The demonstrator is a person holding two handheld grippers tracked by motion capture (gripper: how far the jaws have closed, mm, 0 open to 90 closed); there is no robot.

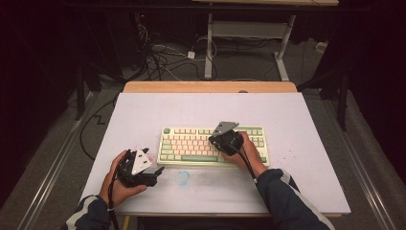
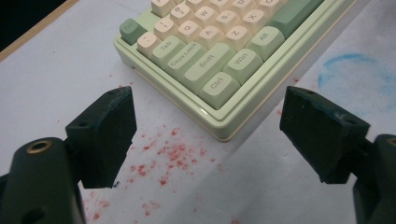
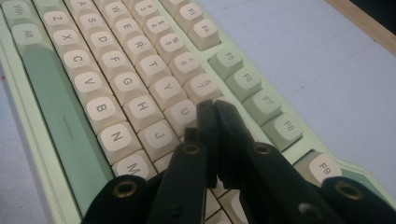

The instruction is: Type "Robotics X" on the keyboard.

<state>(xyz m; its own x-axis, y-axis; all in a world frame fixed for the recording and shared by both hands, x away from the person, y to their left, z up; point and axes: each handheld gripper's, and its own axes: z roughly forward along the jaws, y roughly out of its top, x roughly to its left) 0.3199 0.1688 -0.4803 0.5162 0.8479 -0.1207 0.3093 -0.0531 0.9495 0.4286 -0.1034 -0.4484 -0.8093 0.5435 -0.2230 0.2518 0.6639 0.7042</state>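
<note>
A pale green keyboard (image 1: 191, 143) with cream keys lies in the middle of the white table (image 1: 287, 120). My right gripper (image 1: 221, 139) hovers over the keyboard's (image 3: 93, 93) right half. Its jaws are pressed together, and its tip (image 3: 214, 108) sits just above the keys beside U, with nothing held. My left gripper (image 1: 154, 173) rests on the table off the keyboard's front left corner (image 2: 219, 126). Its jaws stand wide apart (image 2: 208, 140) and empty, pointing at the Ctrl key (image 2: 218, 87).
Red specks (image 2: 168, 158) stain the table near the left gripper, and a blue smudge (image 1: 183, 177) lies in front of the keyboard. A wooden strip (image 1: 210, 86) edges the table's far side. Cables (image 1: 163, 57) and another table's legs stand on the floor beyond.
</note>
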